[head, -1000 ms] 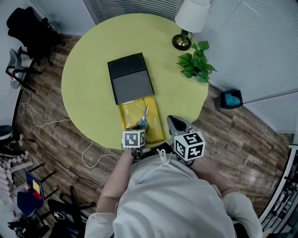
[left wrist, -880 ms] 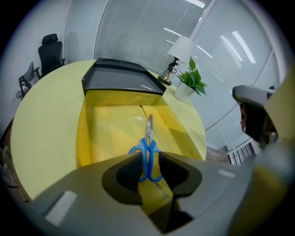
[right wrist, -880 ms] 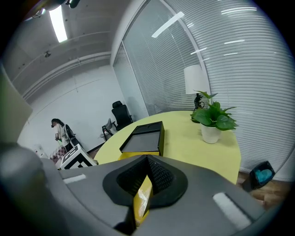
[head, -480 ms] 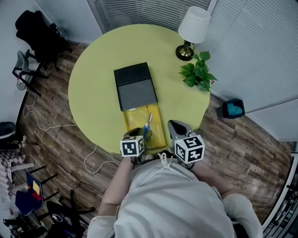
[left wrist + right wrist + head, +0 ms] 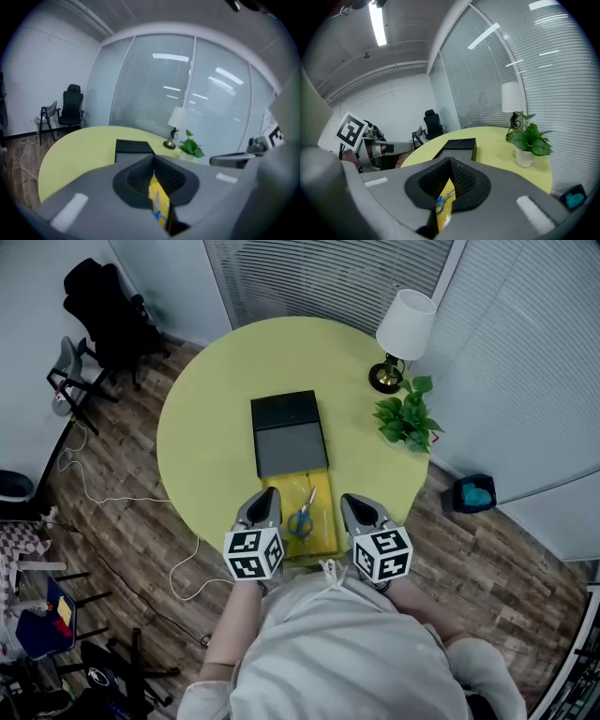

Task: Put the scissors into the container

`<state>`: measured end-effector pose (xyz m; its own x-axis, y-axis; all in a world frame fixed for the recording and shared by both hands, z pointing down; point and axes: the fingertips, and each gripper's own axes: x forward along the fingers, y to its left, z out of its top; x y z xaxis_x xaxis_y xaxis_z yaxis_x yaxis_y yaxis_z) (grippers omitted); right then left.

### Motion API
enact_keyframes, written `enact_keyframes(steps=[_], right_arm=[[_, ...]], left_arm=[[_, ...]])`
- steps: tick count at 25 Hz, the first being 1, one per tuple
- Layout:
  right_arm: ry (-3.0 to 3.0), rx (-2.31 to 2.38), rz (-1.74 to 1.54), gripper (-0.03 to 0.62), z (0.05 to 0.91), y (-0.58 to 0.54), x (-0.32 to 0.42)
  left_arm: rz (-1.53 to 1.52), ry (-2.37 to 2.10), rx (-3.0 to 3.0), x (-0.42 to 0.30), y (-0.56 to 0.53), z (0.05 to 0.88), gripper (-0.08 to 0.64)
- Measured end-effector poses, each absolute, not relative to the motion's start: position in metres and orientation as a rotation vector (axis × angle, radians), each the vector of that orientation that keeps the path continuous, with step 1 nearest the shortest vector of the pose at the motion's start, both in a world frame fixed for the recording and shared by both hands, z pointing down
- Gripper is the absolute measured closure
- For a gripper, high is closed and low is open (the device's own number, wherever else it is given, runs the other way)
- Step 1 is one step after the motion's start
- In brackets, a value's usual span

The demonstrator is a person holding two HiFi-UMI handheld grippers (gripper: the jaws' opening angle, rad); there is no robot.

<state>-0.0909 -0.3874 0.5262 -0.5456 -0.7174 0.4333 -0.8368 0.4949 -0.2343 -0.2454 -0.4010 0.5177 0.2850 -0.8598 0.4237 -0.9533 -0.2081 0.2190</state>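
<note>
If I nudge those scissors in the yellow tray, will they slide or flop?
The scissors look rigid, thin blades and blue loop handles, so probably no flop. Lying flat, they should slide rather than roll. The slim blades may slip when pinched; handles seem safer.

Steep overhead head view; gripper views low across shared table (image 5: 206,446).

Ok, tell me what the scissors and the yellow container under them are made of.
Scissors: thin pale grey blades, likely steel; solid blue handle loops, likely plastic; finish too small to judge. Yellow container: bright yellow with uneven shiny patches, probably glossy plastic or a film lining; which one, I cannot tell.
</note>
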Motion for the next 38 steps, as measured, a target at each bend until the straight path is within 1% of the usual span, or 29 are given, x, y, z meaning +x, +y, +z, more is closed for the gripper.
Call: enact_keyframes(steps=[5,11,21,38], right_arm=[[-2.53,1.303,0.531,0.592,0.506,-0.387,-0.099],[-2.564,1.25,0.479,0.592,0.498,-0.382,-0.113],[-2.569,1.193,0.441,0.592,0.5,-0.378,-0.121],[-2.542,1.188,0.51,0.592,0.511,-0.382,-0.115]], left_arm=[[0.062,-1.709,2.259,-0.254,-0.394,0.462,0.552],[0.036,-1.804,2.358,-0.25,-0.38,0.432,0.554],[0.031,-1.737,2.329,-0.248,-0.383,0.442,0.554],[0.138,-1.661,2.374,-0.224,-0.387,0.458,0.553]])
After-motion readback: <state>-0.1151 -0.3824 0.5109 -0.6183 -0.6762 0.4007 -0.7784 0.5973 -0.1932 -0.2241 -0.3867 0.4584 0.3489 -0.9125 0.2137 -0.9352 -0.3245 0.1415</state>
